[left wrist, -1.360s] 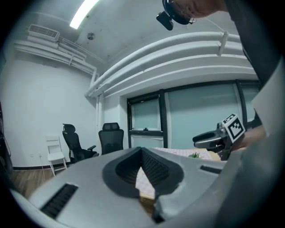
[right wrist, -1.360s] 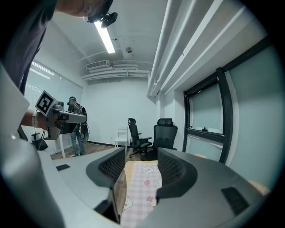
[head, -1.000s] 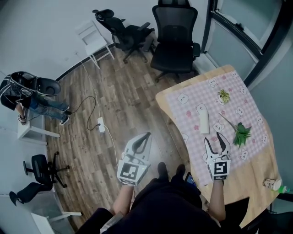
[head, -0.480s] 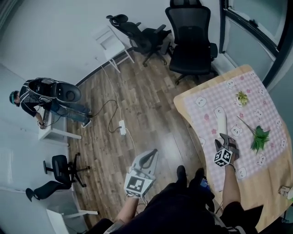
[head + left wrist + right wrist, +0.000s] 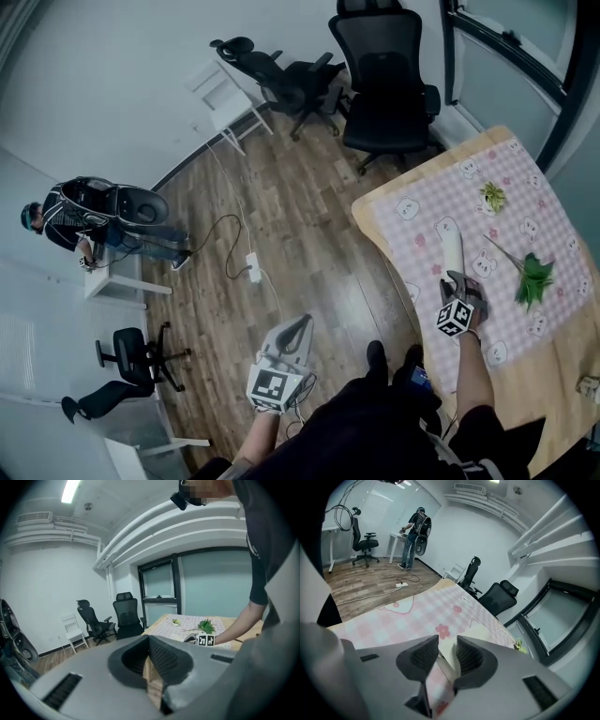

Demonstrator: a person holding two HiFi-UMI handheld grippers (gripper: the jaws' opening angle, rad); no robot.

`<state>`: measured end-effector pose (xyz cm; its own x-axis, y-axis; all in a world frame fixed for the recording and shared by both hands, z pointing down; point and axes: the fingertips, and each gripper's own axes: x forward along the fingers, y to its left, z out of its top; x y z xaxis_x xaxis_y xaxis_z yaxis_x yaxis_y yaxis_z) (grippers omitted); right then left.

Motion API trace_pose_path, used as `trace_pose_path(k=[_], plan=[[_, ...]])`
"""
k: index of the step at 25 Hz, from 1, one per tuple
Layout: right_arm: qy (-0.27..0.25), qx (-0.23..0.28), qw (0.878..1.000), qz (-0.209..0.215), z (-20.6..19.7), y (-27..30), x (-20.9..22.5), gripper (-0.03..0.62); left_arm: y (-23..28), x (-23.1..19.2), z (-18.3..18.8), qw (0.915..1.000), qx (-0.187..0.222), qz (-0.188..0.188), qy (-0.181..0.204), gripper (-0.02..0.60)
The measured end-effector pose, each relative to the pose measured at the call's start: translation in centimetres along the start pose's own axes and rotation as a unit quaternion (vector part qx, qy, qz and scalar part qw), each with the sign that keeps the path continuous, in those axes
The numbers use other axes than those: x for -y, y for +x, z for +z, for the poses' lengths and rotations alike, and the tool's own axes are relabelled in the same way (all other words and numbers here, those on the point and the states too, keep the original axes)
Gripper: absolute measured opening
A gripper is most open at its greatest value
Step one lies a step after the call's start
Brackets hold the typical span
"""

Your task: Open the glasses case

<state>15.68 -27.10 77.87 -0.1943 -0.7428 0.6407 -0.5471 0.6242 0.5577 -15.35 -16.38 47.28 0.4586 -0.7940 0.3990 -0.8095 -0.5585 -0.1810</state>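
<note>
Right tongs (image 5: 457,279) are down at the counter (image 5: 553,403), jaws just been closing, and the glasses case (image 5: 451,248) has its near end between them, with the pads looking pressed on its sides. It's a long, slim, cream-white case with rounded ends. It looks closed, lying flat on the pink checked cloth (image 5: 525,211) and running straight out ahead of the right tongs. Left tongs (image 5: 302,323) are clenched on nothing, out over the wood floor (image 5: 281,206), well apart from the case.
</note>
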Motion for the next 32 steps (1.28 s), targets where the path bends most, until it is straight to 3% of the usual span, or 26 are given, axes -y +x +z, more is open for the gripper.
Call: trace_pose_path(k=[2,6,8,10,12,15,17,21,26,28,32], plan=[[0.006,0.006,1.0,-0.001,0.2,-0.4,0.0,0.086,0.0,-0.3,0.0,1.0,0.0,0.004,-0.002,-0.003],[0.058,0.029,0.998,-0.02,0.7,-1.7,1.6,0.063,0.2,-0.2,0.3,1.0,0.002,0.002,0.0,-0.003],[0.112,0.045,0.992,-0.03,0.5,-2.6,2.9,0.055,0.5,0.1,0.5,1.0,0.003,0.0,-0.004,-0.003],[0.199,0.061,0.977,-0.038,-0.6,-3.4,4.4,0.05,0.8,0.4,0.7,1.0,0.003,-0.001,-0.004,-0.003],[0.311,0.073,0.946,-0.05,-3.0,-3.9,5.9,0.044,1.0,0.7,1.1,0.9999,0.003,0.001,-0.012,-0.003],[0.467,0.087,0.877,-0.068,-6.9,-4.6,7.5,0.026,1.1,0.8,1.2,0.9999,0.003,-0.001,-0.012,-0.005],[0.541,0.101,0.833,-0.062,-8.3,-4.7,8.1,0.022,1.1,0.7,0.9,1.0,0.004,-0.005,-0.001,-0.003],[0.649,0.119,0.75,-0.043,-10.3,-4.1,8.3,0.021,1.3,0.6,0.8,1.0,0.003,-0.007,0.002,-0.003],[0.743,0.164,0.649,-0.013,-11.4,-4.0,8.5,0.021,1.2,1.0,1.5,0.9999,0.008,-0.01,0.001,-0.003],[0.757,0.173,0.63,-0.002,-11.5,-3.8,8.7,0.021,1.3,1.0,1.6,0.9999,0.011,-0.01,-0.001,-0.005],[0.759,0.172,0.628,-0.002,-11.7,-3.8,8.5,0.023,1.4,1.2,1.6,0.9998,0.017,-0.013,0.004,-0.004]])
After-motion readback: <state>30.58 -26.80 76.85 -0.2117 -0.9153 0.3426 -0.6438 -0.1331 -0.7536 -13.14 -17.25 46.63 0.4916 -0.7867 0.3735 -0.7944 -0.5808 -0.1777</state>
